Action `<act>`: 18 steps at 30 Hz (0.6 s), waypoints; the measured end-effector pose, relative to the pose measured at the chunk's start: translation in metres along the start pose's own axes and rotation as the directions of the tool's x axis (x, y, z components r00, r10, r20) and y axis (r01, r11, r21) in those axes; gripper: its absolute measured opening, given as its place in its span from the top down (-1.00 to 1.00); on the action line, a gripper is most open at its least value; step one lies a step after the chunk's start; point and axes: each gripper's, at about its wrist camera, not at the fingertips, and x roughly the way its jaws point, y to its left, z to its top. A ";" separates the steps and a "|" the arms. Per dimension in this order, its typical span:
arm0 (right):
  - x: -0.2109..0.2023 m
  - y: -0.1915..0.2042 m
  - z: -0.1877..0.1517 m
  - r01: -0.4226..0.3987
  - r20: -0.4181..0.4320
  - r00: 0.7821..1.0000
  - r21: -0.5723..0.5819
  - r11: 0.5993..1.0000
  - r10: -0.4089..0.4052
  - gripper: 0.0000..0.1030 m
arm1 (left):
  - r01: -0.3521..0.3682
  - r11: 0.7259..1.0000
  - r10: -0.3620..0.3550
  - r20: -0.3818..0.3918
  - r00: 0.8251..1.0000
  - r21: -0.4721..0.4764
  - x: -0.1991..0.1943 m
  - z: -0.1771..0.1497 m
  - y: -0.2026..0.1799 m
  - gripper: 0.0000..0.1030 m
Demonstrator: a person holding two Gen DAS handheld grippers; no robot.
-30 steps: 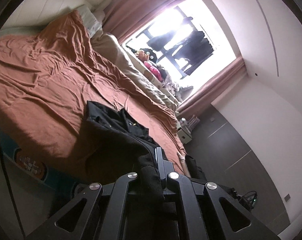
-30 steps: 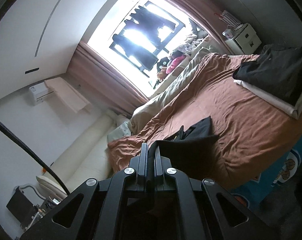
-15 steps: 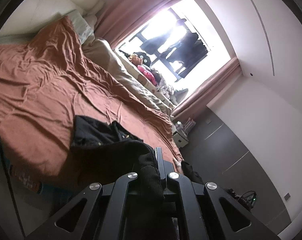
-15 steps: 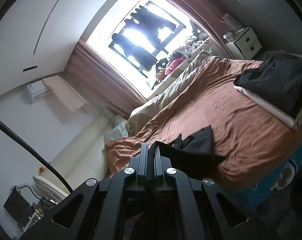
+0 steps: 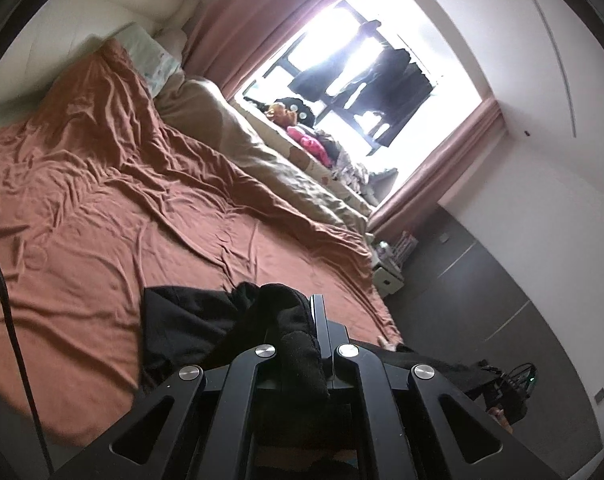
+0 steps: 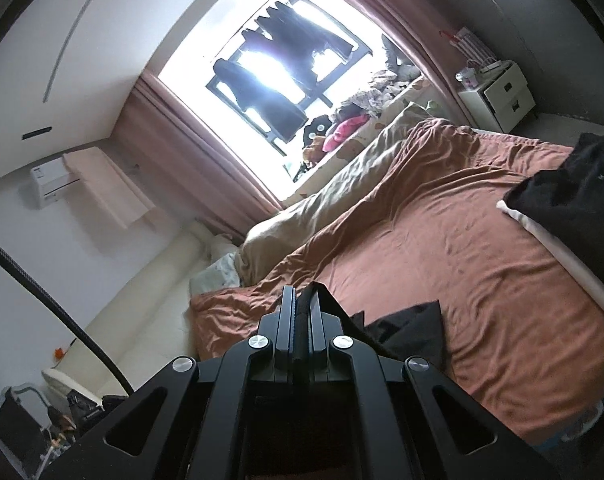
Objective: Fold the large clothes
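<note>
Both grippers clamped on one black fabric garment [image 5: 190, 320]: left gripper [image 5: 302, 312] fingers pinch a thick bunched edge, right gripper [image 6: 300, 312] fingers a thin edge. Garment partly lifted, its free end trailing on the rust-brown bedsheet [image 5: 102, 208]. Folding looks barely begun; a folded black-and-white pile [image 6: 573, 208] sits at the bed's far side.

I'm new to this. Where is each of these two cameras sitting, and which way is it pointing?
Left wrist: rides on the left gripper, looking along its fingers across the bed to the window; the gripper is shut on the black garment.
Right wrist: rides on the right gripper, facing bed and window, past folded clothes; it is shut on the same garment's edge.
Shared: bed, window, garment.
</note>
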 end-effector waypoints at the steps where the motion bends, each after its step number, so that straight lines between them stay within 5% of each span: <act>1: 0.007 0.000 0.004 0.006 -0.002 1.000 -0.003 1.000 -0.006 0.99 | -0.002 1.000 0.002 -0.008 1.000 -0.006 0.011 0.006 0.005 0.94; 9: 0.104 -0.002 0.035 0.058 -0.039 0.997 -0.030 0.998 -0.059 0.99 | -0.059 0.998 0.056 -0.073 0.996 -0.036 0.094 0.038 0.051 0.94; 18: 0.194 -0.031 0.032 0.136 -0.098 0.986 -0.032 0.990 -0.138 0.98 | -0.135 0.988 0.120 -0.180 0.976 -0.069 0.189 0.036 0.119 0.93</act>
